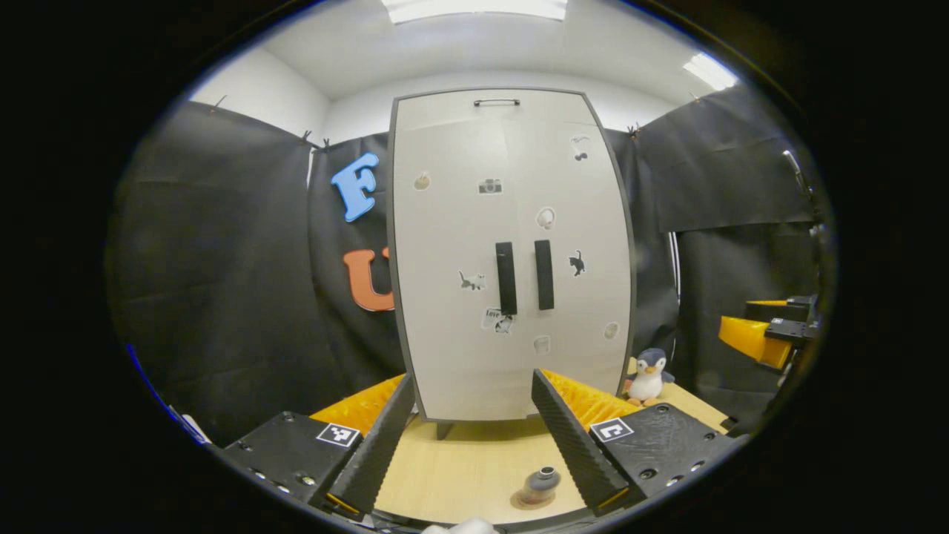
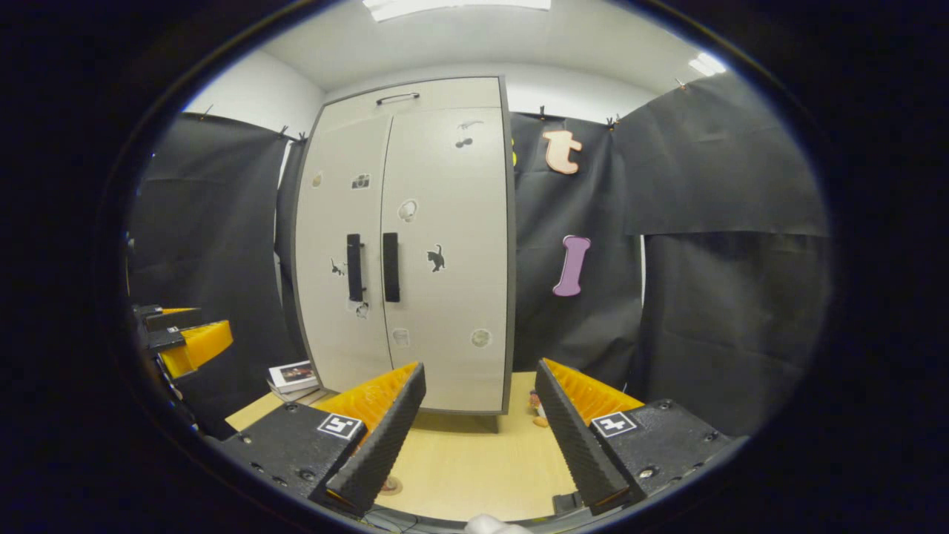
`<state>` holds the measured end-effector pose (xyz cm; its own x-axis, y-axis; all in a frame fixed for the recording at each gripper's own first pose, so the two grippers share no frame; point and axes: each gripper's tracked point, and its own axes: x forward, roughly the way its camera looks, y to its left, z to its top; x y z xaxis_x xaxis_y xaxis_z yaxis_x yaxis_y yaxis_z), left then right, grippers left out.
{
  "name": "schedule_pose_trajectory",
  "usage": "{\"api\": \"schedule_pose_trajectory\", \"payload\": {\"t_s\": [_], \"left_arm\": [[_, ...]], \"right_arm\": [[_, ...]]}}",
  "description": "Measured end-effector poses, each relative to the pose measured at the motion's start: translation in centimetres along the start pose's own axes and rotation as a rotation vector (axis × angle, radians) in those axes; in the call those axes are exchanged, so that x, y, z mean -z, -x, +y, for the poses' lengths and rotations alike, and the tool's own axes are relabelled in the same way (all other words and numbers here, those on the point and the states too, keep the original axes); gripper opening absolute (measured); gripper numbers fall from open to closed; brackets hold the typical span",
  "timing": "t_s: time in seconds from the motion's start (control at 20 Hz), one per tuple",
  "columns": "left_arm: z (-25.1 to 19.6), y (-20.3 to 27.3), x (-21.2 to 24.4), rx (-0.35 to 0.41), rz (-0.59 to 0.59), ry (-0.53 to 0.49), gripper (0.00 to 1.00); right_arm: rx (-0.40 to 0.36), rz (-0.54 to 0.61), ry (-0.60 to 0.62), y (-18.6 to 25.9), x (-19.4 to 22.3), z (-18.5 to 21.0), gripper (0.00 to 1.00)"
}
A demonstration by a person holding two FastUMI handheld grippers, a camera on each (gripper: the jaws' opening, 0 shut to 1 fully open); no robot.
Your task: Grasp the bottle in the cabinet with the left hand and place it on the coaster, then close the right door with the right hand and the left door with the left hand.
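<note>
- Bottle (image 1: 540,484) stands upright on a round coaster (image 1: 528,501) on the bench (image 1: 474,463), well in front of the cabinet (image 1: 511,252); in your left gripper view it sits low between the spread fingers, nearer the right one.
- Both cabinet doors lie shut, the left door (image 1: 452,267) and right door (image 1: 586,259) flush, their two dark handles (image 1: 525,276) side by side at the middle seam.
- Your left gripper (image 1: 471,445) is released, its jaws wide apart and holding nothing, facing the cabinet front squarely.
- Your right gripper (image 2: 474,445) is likewise spread wide with nothing between the fingers, looking at the cabinet (image 2: 415,245) from off to its right.
- A penguin toy (image 1: 648,376) stands on the bench just beside the cabinet's right foot.
- A small stack of books (image 2: 293,376) lies by the cabinet's left side.
- Stickers dot both cabinet doors; what is printed on them is too small to tell.
</note>
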<state>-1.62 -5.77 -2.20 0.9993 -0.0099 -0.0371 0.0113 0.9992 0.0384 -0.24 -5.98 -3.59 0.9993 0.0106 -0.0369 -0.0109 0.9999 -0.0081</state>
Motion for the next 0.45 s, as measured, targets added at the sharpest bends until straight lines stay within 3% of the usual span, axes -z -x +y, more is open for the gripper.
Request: {"api": "schedule_pose_trajectory", "payload": {"t_s": [0.45], "left_arm": [[-0.05,-0.94,-0.34,0.021,-0.009,-0.003,0.97]], "right_arm": [[0.002,0.002,0.01,-0.27,-0.13,0.61,0.97]]}}
